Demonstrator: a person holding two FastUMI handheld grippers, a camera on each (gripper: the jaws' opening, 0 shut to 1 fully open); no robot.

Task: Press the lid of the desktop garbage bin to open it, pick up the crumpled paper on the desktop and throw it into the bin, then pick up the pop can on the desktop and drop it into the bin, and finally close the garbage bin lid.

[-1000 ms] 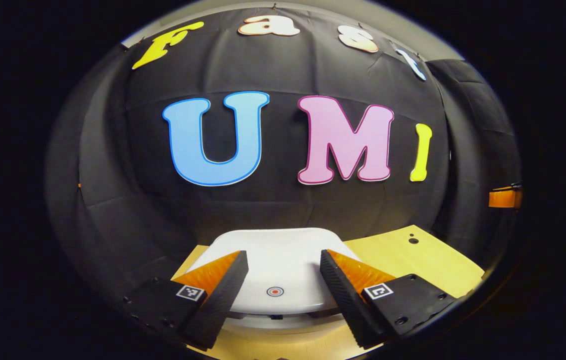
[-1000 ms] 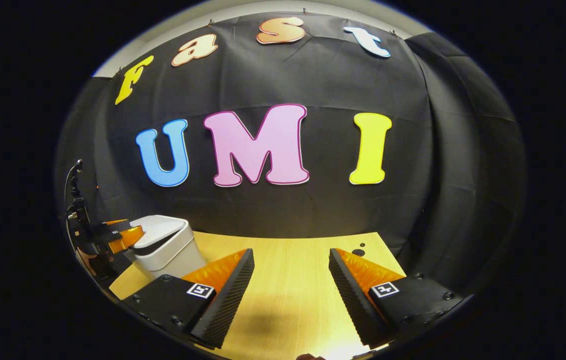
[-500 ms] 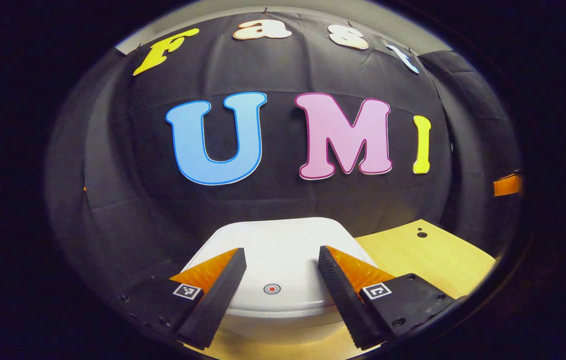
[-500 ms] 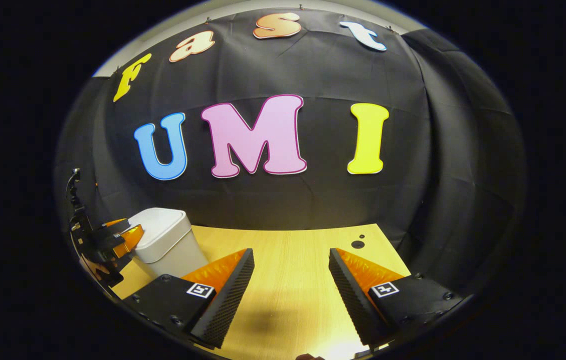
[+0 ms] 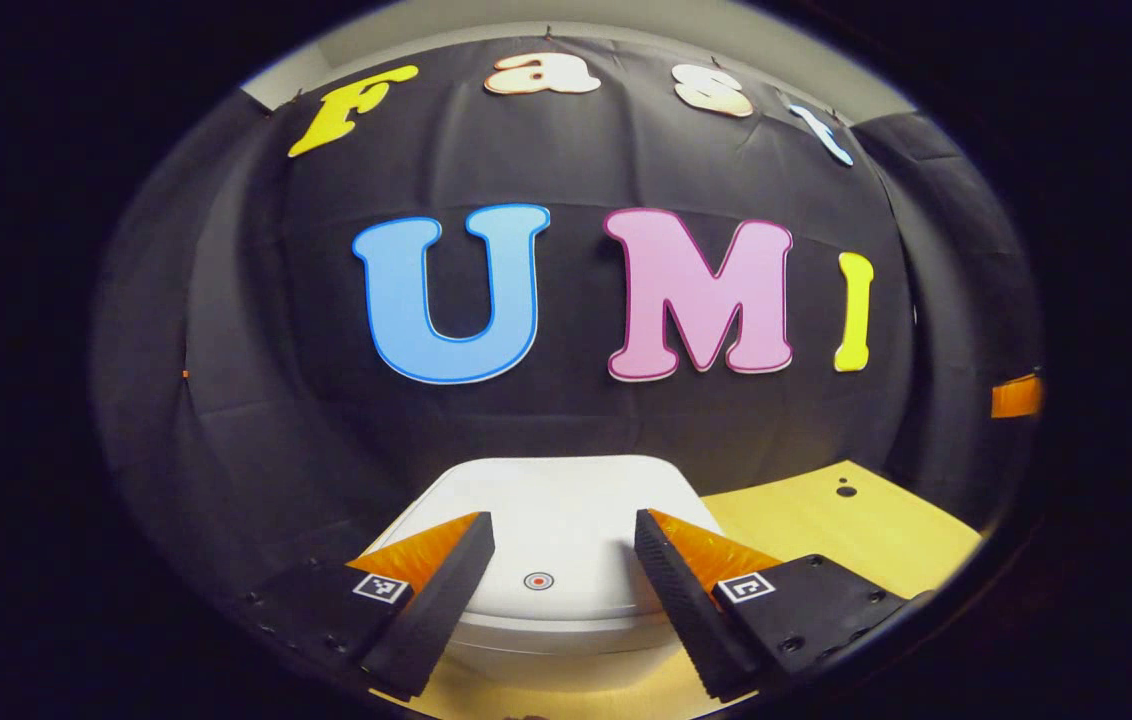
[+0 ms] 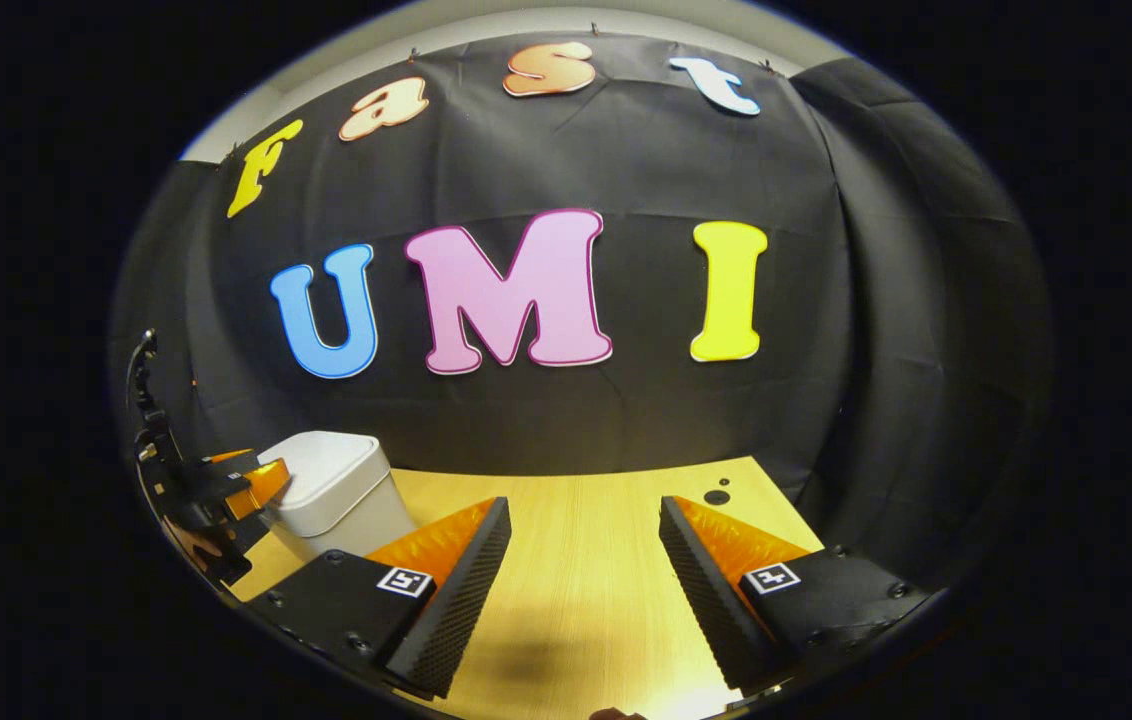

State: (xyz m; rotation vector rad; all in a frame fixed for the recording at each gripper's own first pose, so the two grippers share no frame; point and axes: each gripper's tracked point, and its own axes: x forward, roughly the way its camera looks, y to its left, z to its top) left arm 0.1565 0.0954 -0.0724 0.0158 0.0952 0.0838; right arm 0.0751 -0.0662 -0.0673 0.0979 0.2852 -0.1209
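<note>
The white garbage bin [image 5: 546, 520] stands right in front of my left gripper [image 5: 564, 540], its lid down flat. A small red dot [image 5: 538, 580] marks the lid between my open fingers, which hover just above the lid's near edge. In the right gripper view the same bin [image 6: 336, 490] stands at the far left of the wooden table, with the left gripper [image 6: 226, 490] at its near side. My right gripper [image 6: 581, 530] hangs open over bare tabletop, holding nothing.
The light wooden table [image 6: 576, 590] runs back to the black cloth wall. Two small dark holes [image 6: 716, 495] sit in the tabletop near its far right corner. An orange piece [image 5: 1016, 395] shows at the right edge of the left gripper view.
The bin's lid has gone from slightly raised to flat and closed. My left gripper has backed up a little from the lid. The right gripper has barely shifted.
</note>
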